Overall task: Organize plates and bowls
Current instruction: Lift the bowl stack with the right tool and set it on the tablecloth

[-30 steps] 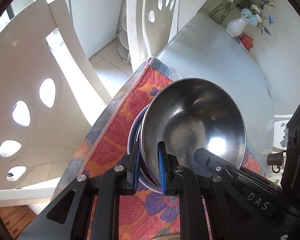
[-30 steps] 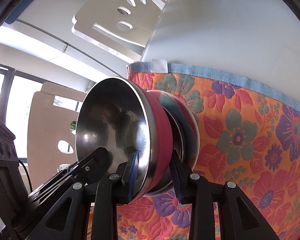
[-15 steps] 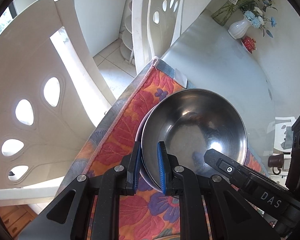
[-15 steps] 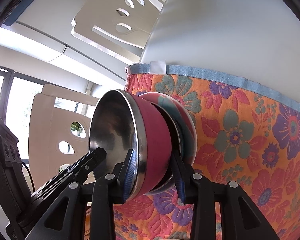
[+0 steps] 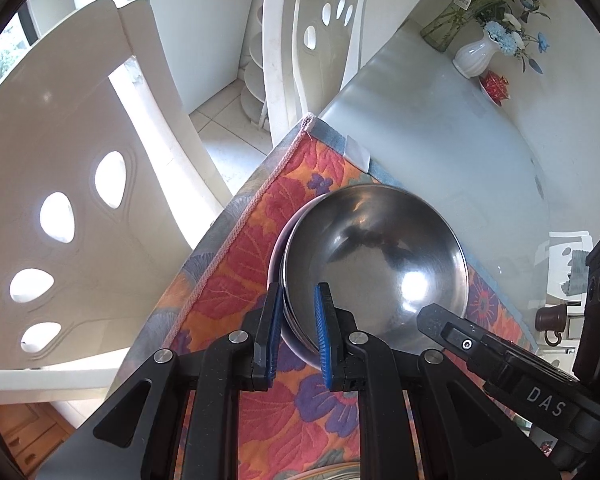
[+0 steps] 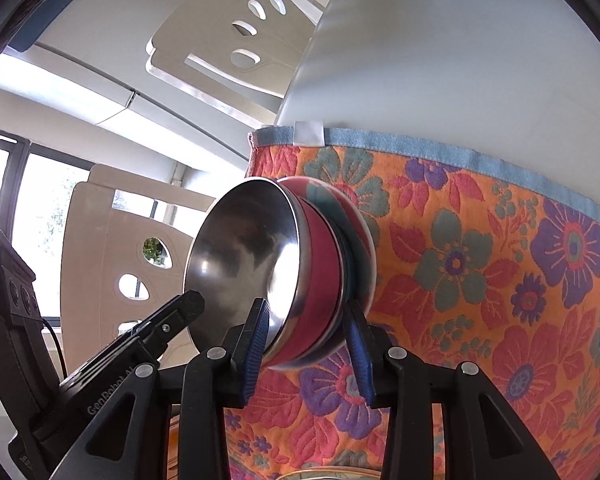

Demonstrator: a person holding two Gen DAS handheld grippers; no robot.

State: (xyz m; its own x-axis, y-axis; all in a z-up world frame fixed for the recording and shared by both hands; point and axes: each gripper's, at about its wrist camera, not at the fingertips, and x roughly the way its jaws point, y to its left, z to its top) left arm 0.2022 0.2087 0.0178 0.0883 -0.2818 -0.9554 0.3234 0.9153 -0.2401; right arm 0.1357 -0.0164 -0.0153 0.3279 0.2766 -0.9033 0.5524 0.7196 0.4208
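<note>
Two grippers: the left gripper (image 5: pixel 298 330) and the right gripper (image 6: pixel 306 346). One stack of bowls (image 6: pixel 320 264), with a steel bowl (image 5: pixel 374 264) on top and at least two more rims beneath it; the exact number in the stack cannot be told. One flowered cloth (image 6: pixel 480 280) on one worktop (image 5: pixel 440 152). Two white chairs (image 5: pixel 80 200) in the left view. Two vases: one white vase (image 5: pixel 474 58) and one glass vase (image 5: pixel 446 26). One small red dish (image 5: pixel 496 86).

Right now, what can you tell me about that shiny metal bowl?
The steel bowl is mirror-bright inside and pink-red outside, and sits nested on a floral dish over the flowered cloth. The left gripper pinches its near rim; the right gripper, whose jaws have just been opening, straddles the opposite rim with a gap beside the outer pad.
</note>
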